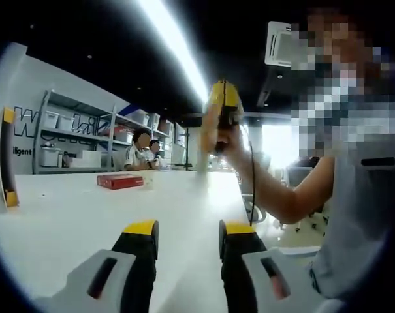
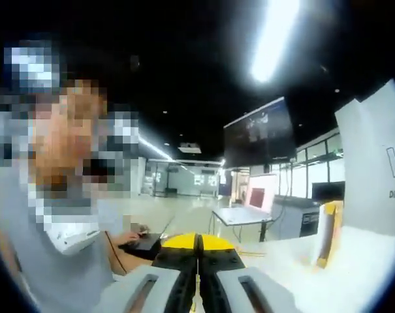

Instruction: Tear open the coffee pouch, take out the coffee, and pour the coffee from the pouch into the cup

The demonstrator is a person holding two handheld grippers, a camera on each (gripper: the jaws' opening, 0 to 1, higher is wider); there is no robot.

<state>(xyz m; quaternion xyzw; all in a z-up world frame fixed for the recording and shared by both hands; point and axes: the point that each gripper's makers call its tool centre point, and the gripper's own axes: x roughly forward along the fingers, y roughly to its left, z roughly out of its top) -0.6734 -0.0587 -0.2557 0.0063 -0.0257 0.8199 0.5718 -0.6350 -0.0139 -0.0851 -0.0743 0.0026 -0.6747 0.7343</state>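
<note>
My left gripper (image 1: 189, 232) stands open low over the white table (image 1: 66, 215), its black jaws with yellow tips apart and nothing between them. The right gripper (image 1: 222, 112), yellow, is held up in a person's hand (image 1: 231, 145) beyond the table's right edge. A pale blur hangs just below it; I cannot tell what it is. In the right gripper view, my right gripper (image 2: 198, 244) has its yellow tips pressed together, and nothing shows between them. It looks toward the person in a grey shirt (image 2: 60, 261).
A red box (image 1: 120, 180) lies far back on the table. A black and yellow upright piece (image 1: 6, 160) stands at its left edge. Shelves with bins (image 1: 73, 137) and two seated people (image 1: 145, 153) are behind. A white board (image 2: 377, 169) and a wall screen (image 2: 259, 135) also show.
</note>
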